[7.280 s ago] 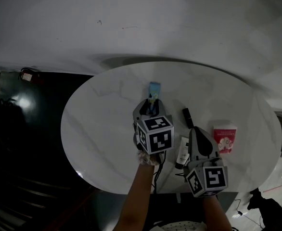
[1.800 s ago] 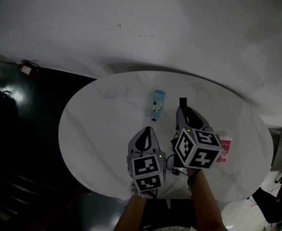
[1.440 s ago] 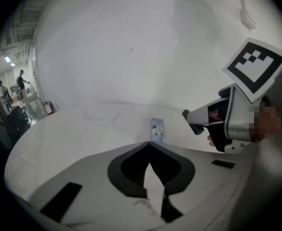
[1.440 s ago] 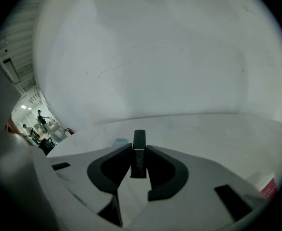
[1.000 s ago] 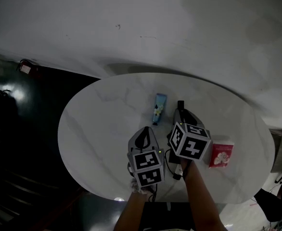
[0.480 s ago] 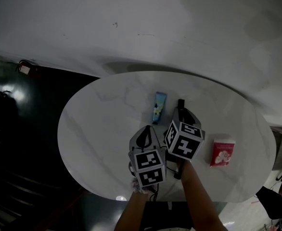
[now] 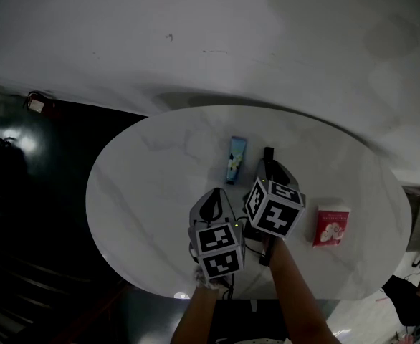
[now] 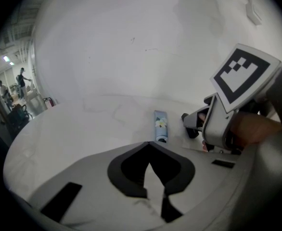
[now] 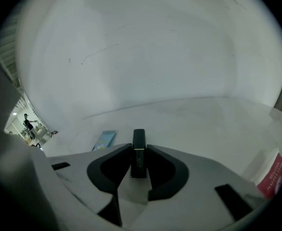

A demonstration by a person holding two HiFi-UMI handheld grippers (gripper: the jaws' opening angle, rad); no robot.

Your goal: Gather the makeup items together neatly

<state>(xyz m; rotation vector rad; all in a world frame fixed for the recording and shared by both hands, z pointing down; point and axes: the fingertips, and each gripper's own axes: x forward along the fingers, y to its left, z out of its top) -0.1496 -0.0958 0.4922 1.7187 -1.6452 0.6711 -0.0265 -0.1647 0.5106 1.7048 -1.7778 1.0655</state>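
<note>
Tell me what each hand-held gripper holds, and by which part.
The right hand-held gripper grips the black makeup stick around its middle, with the far end poking past the jaw tips. The left hand-held gripper is shut on nothing.

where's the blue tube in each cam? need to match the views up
Head view: blue tube lies near the middle of the table.
Left gripper view: centre of the picture, lying lengthwise away from the camera.
Right gripper view: lower left, flat on the table.
Shared landmark: the black lipstick, just right of the tube in all three views.
</note>
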